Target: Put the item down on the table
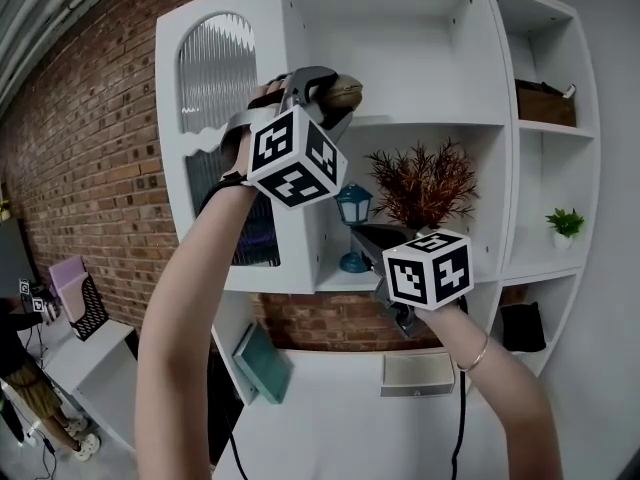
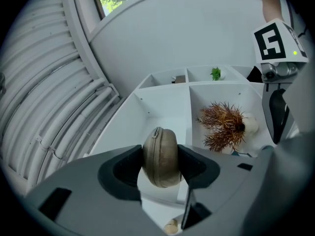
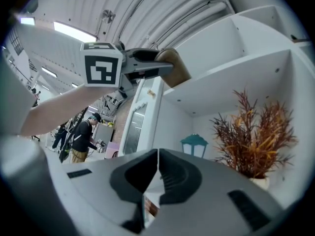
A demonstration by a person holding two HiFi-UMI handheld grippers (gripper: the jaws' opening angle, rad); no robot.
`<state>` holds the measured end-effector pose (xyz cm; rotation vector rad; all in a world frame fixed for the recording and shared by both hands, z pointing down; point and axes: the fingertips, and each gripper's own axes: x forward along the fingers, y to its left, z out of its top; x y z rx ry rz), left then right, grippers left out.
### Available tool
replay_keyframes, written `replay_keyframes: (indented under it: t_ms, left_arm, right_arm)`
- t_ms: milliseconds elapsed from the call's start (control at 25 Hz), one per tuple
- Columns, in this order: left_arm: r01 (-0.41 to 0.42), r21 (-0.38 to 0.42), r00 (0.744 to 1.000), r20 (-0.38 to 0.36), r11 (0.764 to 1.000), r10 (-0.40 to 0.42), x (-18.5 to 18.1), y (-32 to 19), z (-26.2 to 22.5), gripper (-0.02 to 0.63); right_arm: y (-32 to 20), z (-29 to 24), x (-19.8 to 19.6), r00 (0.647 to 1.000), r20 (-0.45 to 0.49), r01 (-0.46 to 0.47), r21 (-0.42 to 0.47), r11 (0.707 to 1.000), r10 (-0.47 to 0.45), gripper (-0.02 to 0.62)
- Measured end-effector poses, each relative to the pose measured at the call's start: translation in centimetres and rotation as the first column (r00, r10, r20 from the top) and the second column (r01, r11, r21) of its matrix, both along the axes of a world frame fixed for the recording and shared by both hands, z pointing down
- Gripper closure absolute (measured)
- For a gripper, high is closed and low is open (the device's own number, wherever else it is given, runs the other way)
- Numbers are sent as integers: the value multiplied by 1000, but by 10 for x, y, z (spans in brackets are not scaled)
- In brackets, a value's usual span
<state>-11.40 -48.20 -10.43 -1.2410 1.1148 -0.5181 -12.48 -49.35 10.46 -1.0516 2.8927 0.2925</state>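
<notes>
A brown oval zippered case (image 2: 160,156) sits upright between the pads of my left gripper (image 2: 160,165), which is shut on it. In the head view the left gripper (image 1: 322,86) holds the case (image 1: 343,96) high, at the front edge of the white shelf unit's (image 1: 420,123) upper shelf. From the right gripper view the case (image 3: 174,67) shows just above that shelf edge. My right gripper (image 1: 358,232) is lower, in front of the middle shelf; its jaws (image 3: 157,168) are shut with nothing between them. The white table (image 1: 330,418) lies below.
A dried reddish plant (image 1: 425,183) and a teal lantern (image 1: 353,208) stand on the middle shelf. A small green plant (image 1: 565,222) and a dark basket (image 1: 545,102) sit in the right compartments. On the table lie a teal book (image 1: 262,361) and a grey box (image 1: 417,373).
</notes>
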Motion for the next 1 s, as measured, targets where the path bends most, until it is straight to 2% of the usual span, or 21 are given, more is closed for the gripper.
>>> replay_keyframes:
  t_ms: [280, 560, 760, 1000]
  left_arm:
    - [57, -48, 997, 54, 997, -54, -1, -25, 3, 379]
    - [109, -72, 992, 68, 991, -104, -4, -42, 5, 377]
    - [127, -111, 991, 51, 986, -122, -10, -52, 7, 380]
    - [103, -133, 995, 1, 986, -104, -11, -54, 5, 373]
  right_arm:
    - [-6, 3, -4, 1000, -11, -17, 3, 1000, 17, 595]
    - [-13, 8, 0, 1000, 2, -28, -22, 999, 28, 595]
    - [-15, 11, 3, 999, 5, -38, -29, 999, 39, 595]
    - [-19, 13, 12, 998, 8, -65, -38, 997, 66, 595]
